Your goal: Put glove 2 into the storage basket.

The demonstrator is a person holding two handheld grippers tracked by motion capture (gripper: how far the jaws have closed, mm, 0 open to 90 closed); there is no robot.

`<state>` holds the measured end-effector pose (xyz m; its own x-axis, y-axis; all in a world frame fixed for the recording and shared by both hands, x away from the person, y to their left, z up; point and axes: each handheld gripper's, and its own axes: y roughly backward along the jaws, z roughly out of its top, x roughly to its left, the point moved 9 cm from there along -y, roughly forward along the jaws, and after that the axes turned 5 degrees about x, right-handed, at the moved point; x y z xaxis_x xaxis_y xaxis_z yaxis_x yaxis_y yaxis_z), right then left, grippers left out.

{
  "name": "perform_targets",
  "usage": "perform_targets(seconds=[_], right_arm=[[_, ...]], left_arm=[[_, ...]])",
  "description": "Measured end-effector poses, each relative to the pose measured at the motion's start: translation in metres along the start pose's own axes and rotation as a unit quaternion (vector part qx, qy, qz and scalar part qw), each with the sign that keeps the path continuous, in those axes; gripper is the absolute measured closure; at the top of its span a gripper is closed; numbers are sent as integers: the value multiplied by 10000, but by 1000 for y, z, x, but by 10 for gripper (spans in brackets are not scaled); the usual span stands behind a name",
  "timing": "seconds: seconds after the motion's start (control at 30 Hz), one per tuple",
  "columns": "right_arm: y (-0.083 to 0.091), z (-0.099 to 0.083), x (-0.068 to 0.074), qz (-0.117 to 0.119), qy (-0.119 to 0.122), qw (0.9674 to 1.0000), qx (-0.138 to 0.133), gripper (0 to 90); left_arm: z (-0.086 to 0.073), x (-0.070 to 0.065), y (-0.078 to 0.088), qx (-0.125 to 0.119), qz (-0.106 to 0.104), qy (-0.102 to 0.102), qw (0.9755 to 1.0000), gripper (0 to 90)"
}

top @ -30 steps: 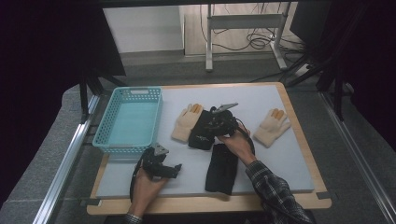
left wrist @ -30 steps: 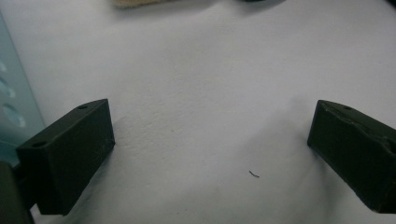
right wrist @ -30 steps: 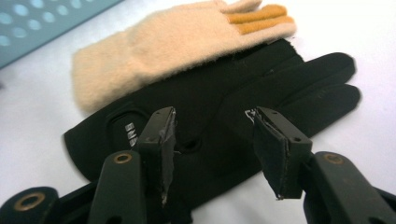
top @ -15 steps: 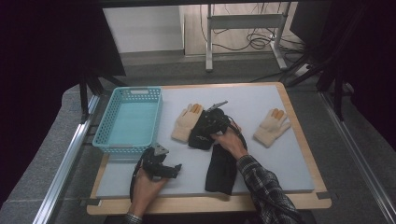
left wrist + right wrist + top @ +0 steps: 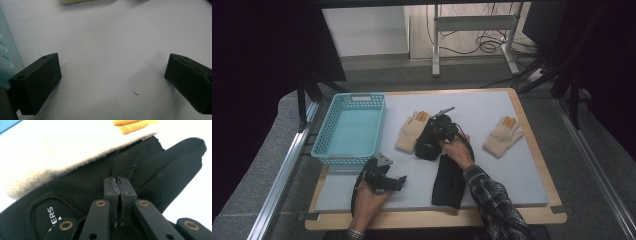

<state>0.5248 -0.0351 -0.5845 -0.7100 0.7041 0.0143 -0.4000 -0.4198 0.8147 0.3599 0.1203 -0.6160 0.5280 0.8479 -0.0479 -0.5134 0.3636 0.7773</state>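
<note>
Shifted forward and left across the table over the past second: right gripper (image 5: 438,131), now pressed onto the black glove (image 5: 155,167) beside the cream glove (image 5: 411,131), jaws closed together, right hand (image 5: 455,148) following behind.

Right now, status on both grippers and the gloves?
Left gripper open over bare mat. Right gripper shut on black glove, which lies against cream glove. Basket empty.

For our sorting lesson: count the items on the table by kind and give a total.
Cream gloves: 2
Black gloves: 2
Blue baskets: 1
Total: 5
</note>
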Motion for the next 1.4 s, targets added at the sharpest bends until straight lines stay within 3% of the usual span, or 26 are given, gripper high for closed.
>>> perform_targets(seconds=[0.1, 0.27, 0.4, 0.57, 0.63, 0.77, 0.87, 1.07, 1.27, 1.4], right_arm=[[6, 2, -2, 39, -75, 10000, 19, 871], [30, 10, -3, 40, -132, 9999, -81, 872], [55, 13, -2, -7, -42, 9998, -180, 872], [78, 12, 0, 19, -10, 9994, -344, 872], [95, 8, 6, 88, 2, 9989, -454, 872], [111, 0, 14, 125, 96, 9984, -548, 872], [131, -13, 27, 211, 108, 9977, -640, 872], [153, -39, 44, 326, 170, 9968, -711, 871], [167, -68, 58, 465, 62, 9963, -725, 870], [166, -86, 60, 384, 23, 9967, -720, 870]], left_arm=[[0, 0, 0, 7, -1, -5, 10000, 9], [0, 0, 0, 10, 2, -9, 10000, 9], [0, 0, 0, 8, 3, -12, 10000, 9], [0, 0, 0, 3, -1, -6, 10000, 9], [0, 0, 0, -4, 0, -4, 10000, 9], [0, 0, 0, 2, 6, -16, 10000, 9], [0, 0, 0, -14, 8, 3, 10000, 9], [0, 0, 0, -12, 5, 3, 10000, 9], [0, 0, 0, -7, 4, 12, 10000, 9], [0, 0, 0, -10, 0, 13, 10000, 9]])
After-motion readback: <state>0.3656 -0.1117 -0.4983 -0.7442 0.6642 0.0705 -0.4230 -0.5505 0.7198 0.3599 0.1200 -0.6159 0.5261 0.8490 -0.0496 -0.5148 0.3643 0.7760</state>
